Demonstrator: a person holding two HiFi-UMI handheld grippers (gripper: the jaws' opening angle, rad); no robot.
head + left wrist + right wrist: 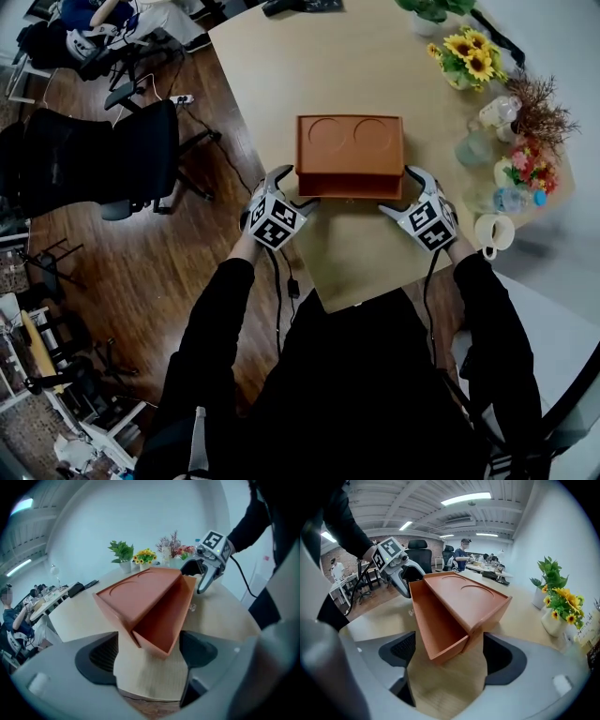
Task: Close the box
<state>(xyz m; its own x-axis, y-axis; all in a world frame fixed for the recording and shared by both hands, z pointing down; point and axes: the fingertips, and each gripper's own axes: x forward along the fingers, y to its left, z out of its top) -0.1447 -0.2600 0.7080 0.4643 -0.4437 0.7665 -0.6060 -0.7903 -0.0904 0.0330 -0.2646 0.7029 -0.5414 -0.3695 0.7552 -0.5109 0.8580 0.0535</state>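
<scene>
An orange-brown box [350, 155] with two round hollows in its top stands in the middle of the light wooden table [281, 66]. Its lower part juts out toward me, with the hollow inside showing [161, 620] [436, 620]. My left gripper [292, 187] [150, 656] is open at the box's near left corner. That corner lies between the pads without touching them. My right gripper [405, 190] [450, 653] is open the same way at the near right corner. Each gripper shows in the other's view, the right gripper [197, 576] and the left gripper [401, 576].
Potted sunflowers [469, 56], dried flowers [539, 112], glass jars [473, 148] and a white mug [494, 232] crowd the table's right side. A black office chair [122, 159] stands on the wooden floor to the left. The table's near edge is just below the grippers.
</scene>
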